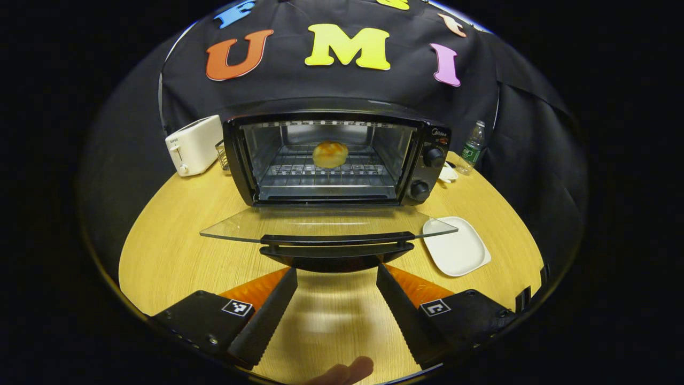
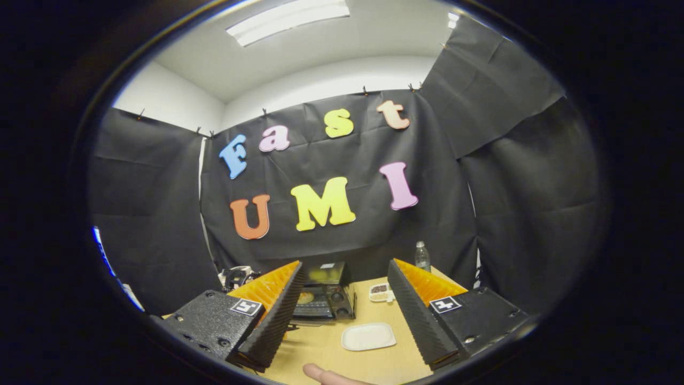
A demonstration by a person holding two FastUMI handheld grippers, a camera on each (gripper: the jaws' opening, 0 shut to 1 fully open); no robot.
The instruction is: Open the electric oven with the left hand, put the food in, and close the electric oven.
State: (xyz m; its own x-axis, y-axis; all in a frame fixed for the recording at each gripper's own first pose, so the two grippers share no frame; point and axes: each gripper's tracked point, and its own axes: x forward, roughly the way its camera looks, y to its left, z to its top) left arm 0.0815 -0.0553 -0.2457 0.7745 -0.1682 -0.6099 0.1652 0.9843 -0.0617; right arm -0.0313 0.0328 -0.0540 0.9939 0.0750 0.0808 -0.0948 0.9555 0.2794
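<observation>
The left gripper view sits low and near, facing the open black electric oven (image 1: 342,155) at 12 o'clock. The right gripper view looks from higher and farther back, tilted upward. Both share the oven, white square plate (image 1: 457,247) and round wooden table (image 1: 171,246).

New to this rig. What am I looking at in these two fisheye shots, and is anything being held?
No robot: a person holds one two-finger gripper in each hand, and a camera rides on each. The left gripper view looks along the left gripper, open and empty, at an oven on a wooden table. Its glass door lies folded down, and a bun sits on the rack inside. A white plate lies beside the door, a toaster and a bottle behind. The right gripper view is taken from higher up; the right gripper is open and empty too.
</observation>
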